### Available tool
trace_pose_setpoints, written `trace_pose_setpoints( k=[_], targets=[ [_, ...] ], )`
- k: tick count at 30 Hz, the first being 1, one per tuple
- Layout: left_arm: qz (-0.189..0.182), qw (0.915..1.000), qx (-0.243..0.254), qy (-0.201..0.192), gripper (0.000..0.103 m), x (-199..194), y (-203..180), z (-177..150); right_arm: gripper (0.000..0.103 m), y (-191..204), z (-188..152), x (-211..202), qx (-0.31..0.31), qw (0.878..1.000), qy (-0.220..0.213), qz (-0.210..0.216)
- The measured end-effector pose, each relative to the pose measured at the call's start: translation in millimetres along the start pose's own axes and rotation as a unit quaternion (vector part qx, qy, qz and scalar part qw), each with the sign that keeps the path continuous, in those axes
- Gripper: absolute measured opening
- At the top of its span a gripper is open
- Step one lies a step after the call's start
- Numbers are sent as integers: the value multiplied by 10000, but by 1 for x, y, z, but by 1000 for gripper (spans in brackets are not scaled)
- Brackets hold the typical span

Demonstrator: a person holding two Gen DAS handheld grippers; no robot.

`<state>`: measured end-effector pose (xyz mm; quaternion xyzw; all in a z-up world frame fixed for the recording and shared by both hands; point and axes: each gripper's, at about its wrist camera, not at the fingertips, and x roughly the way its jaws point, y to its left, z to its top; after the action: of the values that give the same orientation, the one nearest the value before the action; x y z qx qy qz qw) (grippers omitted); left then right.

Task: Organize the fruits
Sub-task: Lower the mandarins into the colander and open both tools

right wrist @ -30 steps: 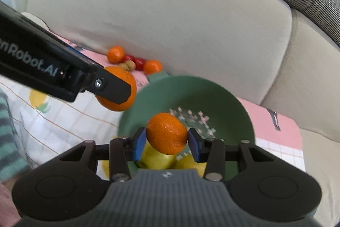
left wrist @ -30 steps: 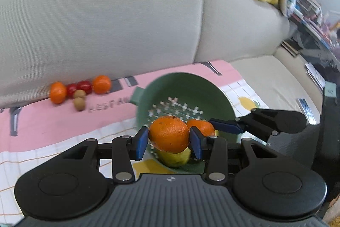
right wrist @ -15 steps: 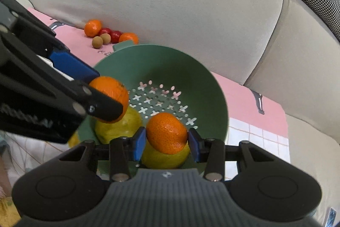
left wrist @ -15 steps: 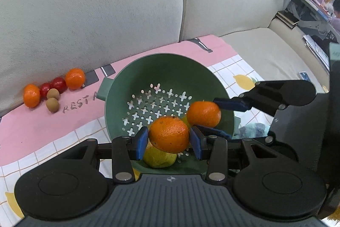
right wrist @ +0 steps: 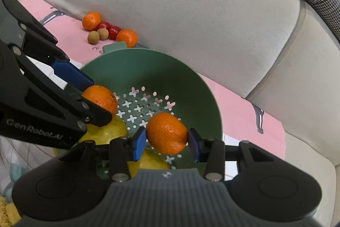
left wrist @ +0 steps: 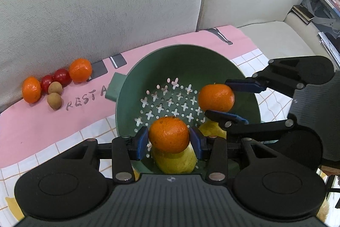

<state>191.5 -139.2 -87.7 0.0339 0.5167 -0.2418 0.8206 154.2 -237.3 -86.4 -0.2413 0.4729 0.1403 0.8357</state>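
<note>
Tangerines: I am gripping one [left wrist: 169,134] in my left gripper [left wrist: 169,139], another [right wrist: 166,132] in my right gripper [right wrist: 166,140], both hanging over the green colander [left wrist: 212,61]. Two yellow fruits [right wrist: 106,131] are lying inside. Loose fruit [left wrist: 55,83] is sitting on the pink cloth [left wrist: 42,124] against the sofa [left wrist: 106,3].

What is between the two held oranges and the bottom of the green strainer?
Two yellow fruits already lie in the strainer, below the left orange and the right orange. The holed floor beyond them is bare.
</note>
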Motion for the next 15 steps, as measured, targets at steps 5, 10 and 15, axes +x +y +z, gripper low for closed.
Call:
trace_pose_setpoints(
  k=[5,10,15],
  targets=[
    [0,10000,-21,16,48,6,4,6,40,-3,4,14,-12,9997,195,131],
    [-24,9998,-188,25,48,14,10,10,40,-5,5,27,59,9987,439,255],
    [77,9998,-150,74,48,23,10,15,41,-7,4,34,160,9977,557,342]
  ],
)
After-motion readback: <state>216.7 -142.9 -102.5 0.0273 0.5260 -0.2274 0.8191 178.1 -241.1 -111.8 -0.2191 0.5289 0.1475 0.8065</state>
